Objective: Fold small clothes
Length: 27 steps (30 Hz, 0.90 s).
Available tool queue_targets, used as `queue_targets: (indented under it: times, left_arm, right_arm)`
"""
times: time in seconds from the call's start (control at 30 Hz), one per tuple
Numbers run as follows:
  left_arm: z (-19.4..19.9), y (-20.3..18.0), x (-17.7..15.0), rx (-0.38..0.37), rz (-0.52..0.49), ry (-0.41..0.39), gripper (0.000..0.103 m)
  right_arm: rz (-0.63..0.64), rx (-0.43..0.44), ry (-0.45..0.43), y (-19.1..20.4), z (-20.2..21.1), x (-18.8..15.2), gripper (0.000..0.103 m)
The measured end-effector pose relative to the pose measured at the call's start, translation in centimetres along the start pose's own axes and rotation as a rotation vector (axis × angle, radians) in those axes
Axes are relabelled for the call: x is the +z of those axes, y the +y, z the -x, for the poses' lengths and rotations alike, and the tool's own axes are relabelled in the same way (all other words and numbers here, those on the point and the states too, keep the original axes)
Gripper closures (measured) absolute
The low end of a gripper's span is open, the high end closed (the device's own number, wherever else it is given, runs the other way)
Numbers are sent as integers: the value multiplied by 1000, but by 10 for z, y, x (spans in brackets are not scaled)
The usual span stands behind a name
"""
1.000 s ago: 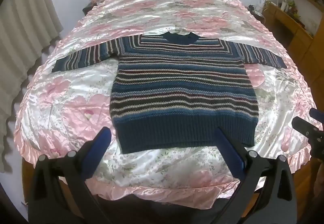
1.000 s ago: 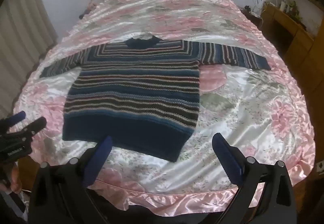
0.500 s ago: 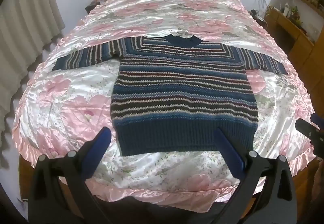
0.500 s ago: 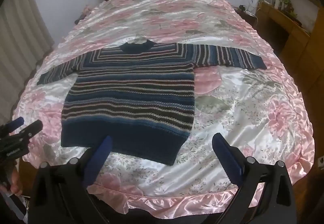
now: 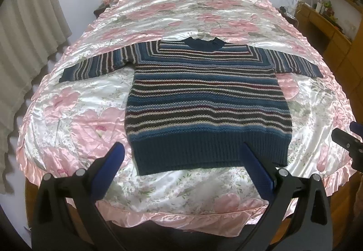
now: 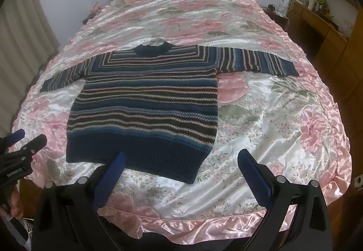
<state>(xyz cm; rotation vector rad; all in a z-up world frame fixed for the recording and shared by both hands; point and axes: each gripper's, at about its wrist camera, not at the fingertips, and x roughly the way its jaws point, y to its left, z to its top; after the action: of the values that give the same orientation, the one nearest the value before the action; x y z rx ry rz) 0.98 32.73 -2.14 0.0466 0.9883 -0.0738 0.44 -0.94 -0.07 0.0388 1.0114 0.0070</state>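
No fold made yet: the dark blue knitted sweater with white and maroon stripes (image 5: 207, 101) lies flat and fully spread, both sleeves out sideways, on the pink floral satin bedspread (image 5: 74, 119). All folding is left to do.

Left gripper (image 5: 180, 164), jaws released wide and holding nothing, hovers above the near bed edge. In the left wrist view the sweater fills frame centre, its ribbed hem just beyond the blue fingertips (image 5: 116, 151), not touching.

Right gripper (image 6: 180, 166) likewise spread and empty. In the right wrist view the sweater sits centre-left, the hem's right corner between the jaws but beyond them.
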Motion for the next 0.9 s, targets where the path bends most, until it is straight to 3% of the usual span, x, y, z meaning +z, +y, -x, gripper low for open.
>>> queue_targets:
  times: [0.9]
  left_arm:
    - [-2, 3, -1, 0, -1, 8, 3]
  right_arm:
    - [-8, 7, 3, -4, 0, -1, 4]
